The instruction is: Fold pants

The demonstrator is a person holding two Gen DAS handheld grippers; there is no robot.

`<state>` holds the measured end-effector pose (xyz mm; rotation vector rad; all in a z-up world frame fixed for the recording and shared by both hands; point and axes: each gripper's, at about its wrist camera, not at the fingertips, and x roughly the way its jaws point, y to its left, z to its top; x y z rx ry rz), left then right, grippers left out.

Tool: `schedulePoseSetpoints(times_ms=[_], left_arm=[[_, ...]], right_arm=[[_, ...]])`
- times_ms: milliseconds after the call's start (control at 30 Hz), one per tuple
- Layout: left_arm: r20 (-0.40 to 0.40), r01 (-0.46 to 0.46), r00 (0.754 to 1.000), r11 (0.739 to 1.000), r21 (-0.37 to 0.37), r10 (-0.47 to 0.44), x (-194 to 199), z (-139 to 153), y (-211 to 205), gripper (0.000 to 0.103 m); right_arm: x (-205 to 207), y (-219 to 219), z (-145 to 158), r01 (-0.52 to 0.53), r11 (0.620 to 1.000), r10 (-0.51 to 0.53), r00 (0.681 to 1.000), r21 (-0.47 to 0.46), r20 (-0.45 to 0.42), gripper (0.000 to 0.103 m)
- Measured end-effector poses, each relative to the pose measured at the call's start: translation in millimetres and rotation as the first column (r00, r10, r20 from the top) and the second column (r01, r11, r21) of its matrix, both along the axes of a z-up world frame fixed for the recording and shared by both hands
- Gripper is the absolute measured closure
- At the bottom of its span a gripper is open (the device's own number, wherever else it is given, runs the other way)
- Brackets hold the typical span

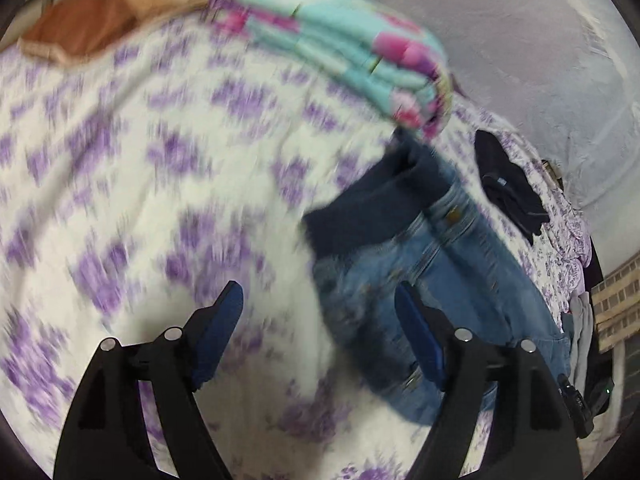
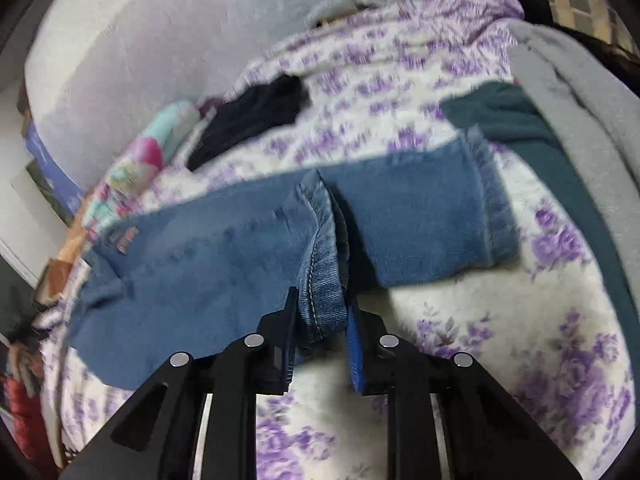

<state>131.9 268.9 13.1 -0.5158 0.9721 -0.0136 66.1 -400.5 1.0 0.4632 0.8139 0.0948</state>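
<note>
Blue jeans lie across a white bedsheet with purple flowers. My right gripper is shut on a folded seam edge of the jeans, near the middle of a leg, and the leg cuff lies to the right. In the left wrist view the waist end of the jeans lies at the right, with a dark navy garment on top of it. My left gripper is open and empty above the sheet, just left of the jeans.
A folded turquoise and pink blanket lies at the far side of the bed. A black garment lies by the wall. A dark green garment and a grey one lie at the right. An orange pillow is far left.
</note>
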Motion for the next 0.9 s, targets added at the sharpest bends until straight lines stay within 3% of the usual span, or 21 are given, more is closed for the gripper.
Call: schedulePoseSetpoints(times_ms=[100, 167, 300, 333, 400, 433, 467, 500, 567, 633, 733, 767, 800, 900], left_arm=[[-0.031, 0.041, 0.999, 0.997, -0.069, -0.043, 5, -20, -14, 0.027], [-0.038, 0.043, 0.998, 0.998, -0.043, -0.044, 15, -25, -27, 0.013], [-0.001, 0.063, 0.998, 0.998, -0.013, -0.063, 23, -21, -53, 0.016], [0.023, 0.085, 0.996, 0.996, -0.008, -0.085, 22, -17, -61, 0.043], [0.026, 0.071, 0.997, 0.993, 0.094, -0.074, 17, -10, -75, 0.061], [0.033, 0.078, 0.996, 0.991, 0.110, -0.082, 15, -9, -78, 0.076], [0.044, 0.084, 0.995, 0.991, 0.104, -0.089, 10, -6, -78, 0.081], [0.060, 0.084, 0.994, 0.995, 0.060, -0.088, 3, -3, -74, 0.084], [0.086, 0.086, 0.993, 0.995, -0.054, -0.081, -16, 4, -65, 0.085], [0.117, 0.099, 0.989, 0.991, -0.095, -0.088, -41, 10, -62, 0.085], [0.116, 0.094, 0.990, 0.983, -0.159, -0.076, -67, 1, -52, 0.085], [0.111, 0.089, 0.992, 0.975, -0.202, -0.068, -71, -6, -46, 0.085], [0.102, 0.081, 0.993, 0.966, -0.246, -0.058, -74, -15, -40, 0.085], [0.086, 0.056, 0.996, 0.948, -0.313, -0.030, -75, -35, -34, 0.085]], right_arm=[[-21, -19, 23, 0.025, 0.998, -0.029, 0.997, 0.061, 0.068, 0.082], [-37, -37, 37, 0.041, 0.994, -0.051, 0.994, 0.103, 0.101, 0.082], [-62, -63, 52, 0.074, 0.987, -0.093, 0.987, 0.144, 0.131, 0.082], [-69, -68, 52, 0.084, 0.986, -0.103, 0.986, 0.144, 0.133, 0.082], [-76, -73, 47, 0.100, 0.985, -0.117, 0.985, 0.138, 0.123, 0.085], [-78, -77, 43, 0.109, 0.985, -0.124, 0.986, 0.136, 0.111, 0.086], [-80, -80, 40, 0.117, 0.983, -0.132, 0.986, 0.141, 0.105, 0.091], [-82, -86, 37, 0.126, 0.980, -0.142, 0.985, 0.156, 0.101, 0.102], [-90, -103, 36, 0.181, 0.967, -0.203, 0.973, 0.180, 0.109, 0.103], [-102, -118, 42, 0.208, 0.960, -0.234, 0.963, 0.187, 0.132, 0.103], [-108, -122, 40, 0.159, 0.959, -0.187, 0.977, 0.234, 0.100, 0.083], [-109, -120, 37, 0.153, 0.957, -0.179, 0.980, 0.247, 0.086, 0.053], [-109, -117, 34, 0.148, 0.954, -0.172, 0.983, 0.259, 0.071, 0.040], [-106, -100, 31, 0.122, 0.946, -0.145, 0.988, 0.301, 0.055, 0.040]])
